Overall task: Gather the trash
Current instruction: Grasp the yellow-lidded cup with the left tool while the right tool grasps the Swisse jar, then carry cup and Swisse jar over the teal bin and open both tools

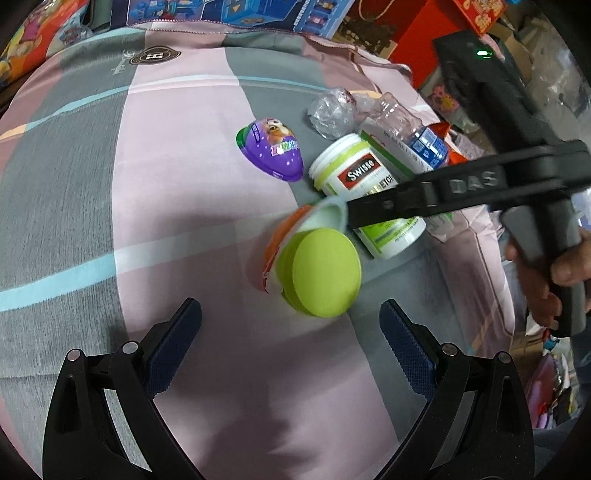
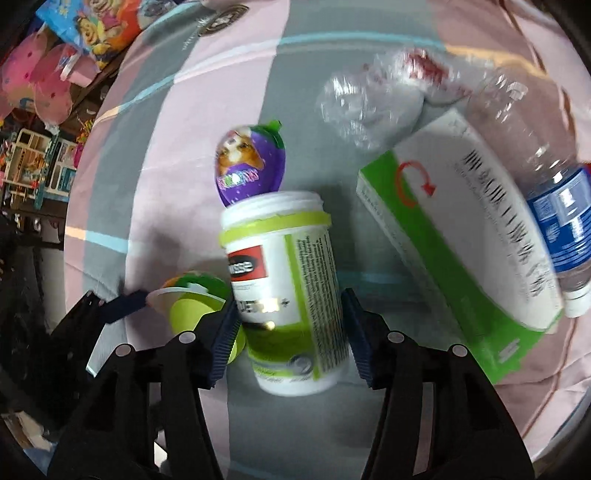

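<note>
Trash lies on a pink and grey sheet (image 1: 166, 206). A white and green Swisse bottle (image 2: 288, 295) lies on its side, also in the left wrist view (image 1: 354, 173). My right gripper (image 2: 290, 332) is open, its blue pads either side of the bottle, not clearly pressing. A lime-green cup with an orange label (image 1: 314, 269) lies beside it. My left gripper (image 1: 291, 347) is open and empty, just short of the cup. Near them lie a purple egg toy (image 1: 271, 149), a green and white box (image 2: 458, 251), a clear water bottle (image 2: 546, 177) and crumpled clear plastic (image 1: 330, 110).
Toy boxes and colourful packages (image 1: 229, 11) stand beyond the sheet's far edge. Pink toys and shelves (image 2: 40, 92) are at the left in the right wrist view. A hand (image 1: 543, 280) holds the right gripper's handle at the sheet's right side.
</note>
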A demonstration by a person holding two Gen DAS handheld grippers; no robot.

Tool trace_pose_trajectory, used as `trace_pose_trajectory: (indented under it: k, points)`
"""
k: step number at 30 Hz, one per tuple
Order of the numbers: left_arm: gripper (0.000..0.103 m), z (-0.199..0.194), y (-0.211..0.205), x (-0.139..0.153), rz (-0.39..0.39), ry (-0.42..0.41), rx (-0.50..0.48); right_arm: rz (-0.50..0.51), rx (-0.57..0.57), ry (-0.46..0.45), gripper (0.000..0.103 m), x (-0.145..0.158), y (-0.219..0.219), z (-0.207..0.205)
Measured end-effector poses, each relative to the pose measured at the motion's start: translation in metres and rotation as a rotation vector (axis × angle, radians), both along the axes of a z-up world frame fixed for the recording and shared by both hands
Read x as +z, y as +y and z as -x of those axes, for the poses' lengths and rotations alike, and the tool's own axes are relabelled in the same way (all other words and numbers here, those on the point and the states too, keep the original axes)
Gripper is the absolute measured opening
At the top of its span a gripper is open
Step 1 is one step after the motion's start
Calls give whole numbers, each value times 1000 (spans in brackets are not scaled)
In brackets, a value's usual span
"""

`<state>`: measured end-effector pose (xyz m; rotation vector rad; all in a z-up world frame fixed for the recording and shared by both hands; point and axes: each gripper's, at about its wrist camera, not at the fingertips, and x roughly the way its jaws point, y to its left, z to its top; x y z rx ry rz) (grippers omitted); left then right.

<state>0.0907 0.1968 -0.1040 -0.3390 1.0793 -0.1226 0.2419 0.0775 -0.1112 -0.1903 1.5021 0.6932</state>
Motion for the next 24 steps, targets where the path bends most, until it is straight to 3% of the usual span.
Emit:
trace_pose_trajectory:
  k: [7,8,9,11,22,24]
  points:
    - [97,-2,-18,1,-28,9,-21,-51,-68,-32,49,21,-30,6]
    - [92,-2,-22,1,-42,7,-22,-48,-80,-33,49,22,-38,8]
    - [80,-5,-28,1,-66,7,-24,-46,-87,-34,49,22,-42,8]
    - [73,-9,-35,0,-84,20,-22,-43,-108,-32,49,22,-58,12]
    - [72,-34,-63,-6,-292,33,19,-63,-164,13,49,10,-127,33]
    - [55,-34,-69,-6,-344,24,18,-62,-163,19,49,7,-132,36]
